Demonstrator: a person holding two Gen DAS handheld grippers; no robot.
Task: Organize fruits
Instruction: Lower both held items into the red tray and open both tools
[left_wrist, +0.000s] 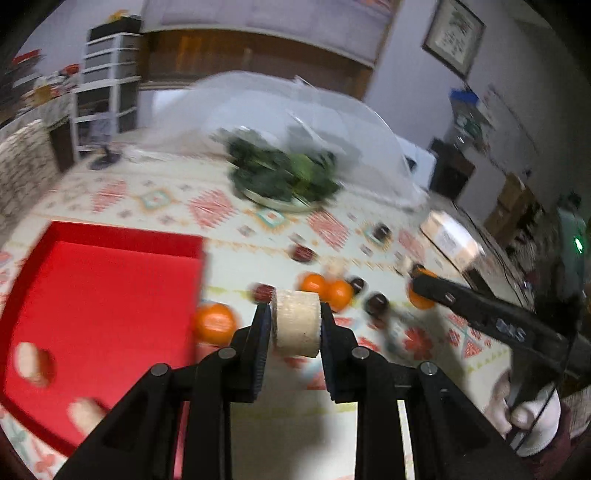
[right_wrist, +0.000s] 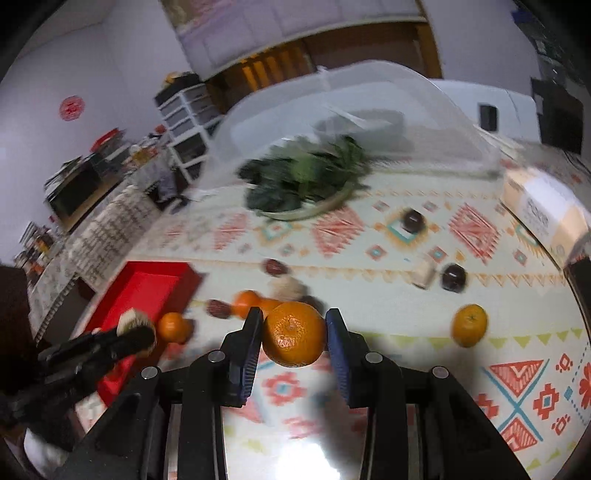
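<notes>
My left gripper (left_wrist: 294, 325) is shut on a pale beige round slice (left_wrist: 296, 322), held above the patterned tablecloth beside the red tray (left_wrist: 103, 280). Two similar pale pieces (left_wrist: 32, 363) lie in that tray. My right gripper (right_wrist: 294, 334) is shut on an orange mandarin (right_wrist: 293, 333), lifted over the table. In the right wrist view the left gripper (right_wrist: 138, 330) shows at lower left with its pale slice (right_wrist: 131, 320), near the red tray (right_wrist: 147, 284). Loose mandarins (left_wrist: 215, 321) (right_wrist: 470, 325) and dark round fruits (right_wrist: 453, 277) lie scattered on the table.
A plate of dark leafy greens (right_wrist: 306, 177) sits under a clear mesh food cover (right_wrist: 351, 110) at the back. A cardboard box (right_wrist: 543, 206) stands at the table's right edge. A white-gloved hand (left_wrist: 532, 421) holds the right gripper (left_wrist: 424, 286).
</notes>
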